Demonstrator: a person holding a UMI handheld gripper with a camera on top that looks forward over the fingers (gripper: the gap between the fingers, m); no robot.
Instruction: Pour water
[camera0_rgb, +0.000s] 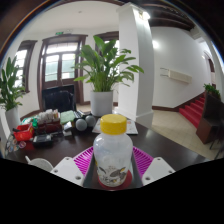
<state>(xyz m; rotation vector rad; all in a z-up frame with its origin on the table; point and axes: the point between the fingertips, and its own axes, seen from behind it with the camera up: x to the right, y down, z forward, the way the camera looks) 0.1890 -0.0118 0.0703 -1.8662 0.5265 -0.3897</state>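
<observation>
Bottle (112, 155) upright between fingers, yellow cap on, clear body, label low on front; water level not readable. Gripper (112, 165) closed onto bottle, pink pads (84, 158) pressing both sides. Bottle over dark table (165, 145). Beyond, left: clutter of small items (45, 128), contents unclear. Behind bottle: white pot (102, 103) holding large leafy plant (105, 65). Second plant (10, 85) far left. Red stairs (190, 110) at right.

Dark table (170, 142) (cluttered: small items (45, 125))
</observation>
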